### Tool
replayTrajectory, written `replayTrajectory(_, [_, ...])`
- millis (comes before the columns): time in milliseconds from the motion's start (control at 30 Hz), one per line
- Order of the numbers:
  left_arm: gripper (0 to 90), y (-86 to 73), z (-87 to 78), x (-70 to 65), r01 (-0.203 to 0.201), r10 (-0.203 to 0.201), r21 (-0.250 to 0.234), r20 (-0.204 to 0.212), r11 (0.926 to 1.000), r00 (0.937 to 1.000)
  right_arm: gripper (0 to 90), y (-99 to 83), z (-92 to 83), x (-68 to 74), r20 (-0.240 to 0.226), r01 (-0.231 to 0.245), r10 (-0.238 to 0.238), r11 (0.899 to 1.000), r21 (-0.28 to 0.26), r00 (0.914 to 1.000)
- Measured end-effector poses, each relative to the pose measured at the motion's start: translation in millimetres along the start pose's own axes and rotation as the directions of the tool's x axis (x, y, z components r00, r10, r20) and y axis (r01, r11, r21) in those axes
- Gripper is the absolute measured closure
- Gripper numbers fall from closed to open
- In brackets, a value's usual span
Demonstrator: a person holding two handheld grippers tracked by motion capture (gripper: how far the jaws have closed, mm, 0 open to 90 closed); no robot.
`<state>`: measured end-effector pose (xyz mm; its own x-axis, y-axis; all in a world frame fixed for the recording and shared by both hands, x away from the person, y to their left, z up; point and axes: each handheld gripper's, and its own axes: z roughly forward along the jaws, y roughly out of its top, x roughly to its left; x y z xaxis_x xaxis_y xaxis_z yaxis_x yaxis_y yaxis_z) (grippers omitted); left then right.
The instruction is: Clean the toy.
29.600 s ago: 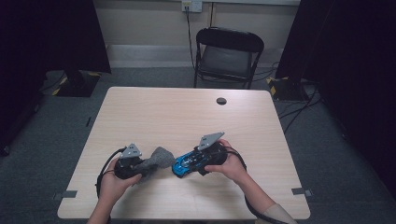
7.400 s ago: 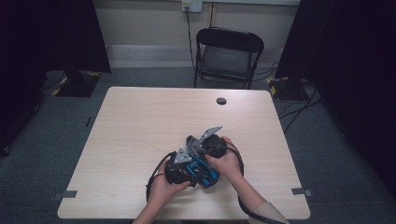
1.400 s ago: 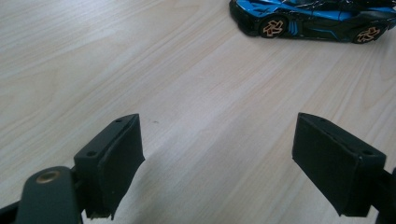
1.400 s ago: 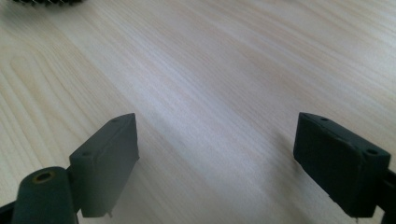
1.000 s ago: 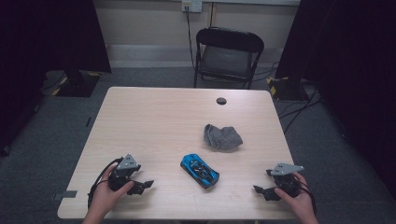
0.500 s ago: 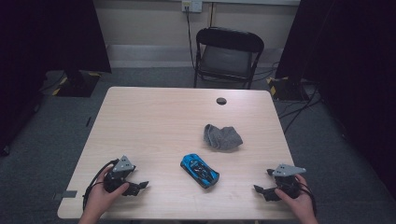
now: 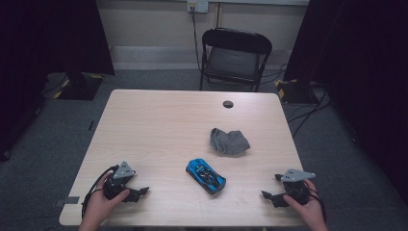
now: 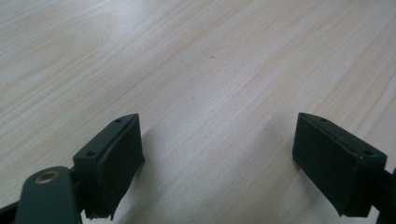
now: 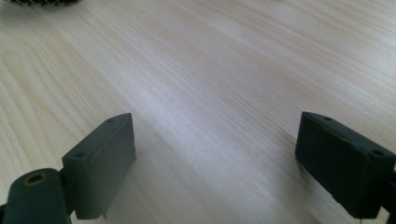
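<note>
A blue toy car (image 7: 206,175) lies on the light wooden table (image 7: 159,125), near the front middle. A crumpled grey cloth (image 7: 228,141) rests behind it, to the right. My left gripper (image 7: 139,193) rests at the table's front left corner, held by a hand, and is open. In the left gripper view my left gripper (image 8: 219,163) has its jaws wide apart over bare wood. My right gripper (image 7: 267,197) sits at the front right corner, open, with nothing between the jaws. The right gripper view shows my right gripper (image 9: 215,168) spread over bare table.
A small black round cap (image 7: 228,104) lies near the table's far edge. A black folding chair (image 7: 234,55) stands behind the table. Dark curtains hang at both sides, and cables run on the floor at the right.
The left gripper has drifted slightly left and toward the front edge over the last second. The right gripper, car and cloth have stayed in place.
</note>
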<state>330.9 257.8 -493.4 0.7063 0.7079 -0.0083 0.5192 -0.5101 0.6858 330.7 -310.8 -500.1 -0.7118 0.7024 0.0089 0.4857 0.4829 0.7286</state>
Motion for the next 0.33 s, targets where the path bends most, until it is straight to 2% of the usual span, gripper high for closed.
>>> replayTrajectory(333, [14.4,-2.6,0.8,-0.1,-0.004,0.005,-0.022,0.006,0.9998,1.0,11.6,0.1,0.2,-0.5,-0.002,0.004,-0.004,1.0,0.0,1.0])
